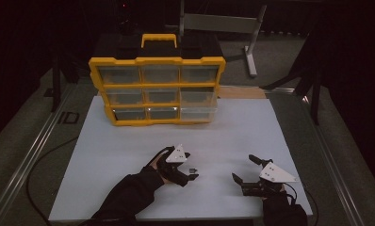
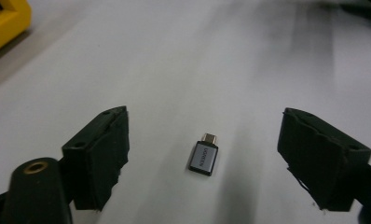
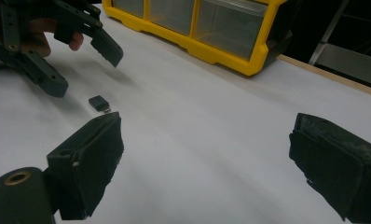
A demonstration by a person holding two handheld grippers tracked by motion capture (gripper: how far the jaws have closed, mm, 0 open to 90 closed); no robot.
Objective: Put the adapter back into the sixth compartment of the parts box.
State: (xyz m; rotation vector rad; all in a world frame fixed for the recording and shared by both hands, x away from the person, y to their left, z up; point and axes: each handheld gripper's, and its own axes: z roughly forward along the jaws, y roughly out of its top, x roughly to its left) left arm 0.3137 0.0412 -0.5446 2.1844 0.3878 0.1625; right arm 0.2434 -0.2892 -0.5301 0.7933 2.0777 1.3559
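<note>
The small grey plug lies flat on the white board, between the left gripper's wide-open jaws, touching neither; its writing is too blurry to read

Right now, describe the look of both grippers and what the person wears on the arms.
Both grippers are black, two-jawed frames. The left gripper and right gripper each carry a pale grey three-cornered plate with small dark dots on top. The pads are blocky, rough black foam with frayed edges. A brass-ringed hole shows at each jaw base. Sleeves are black. A dark cable trails from the right gripper.
</note>
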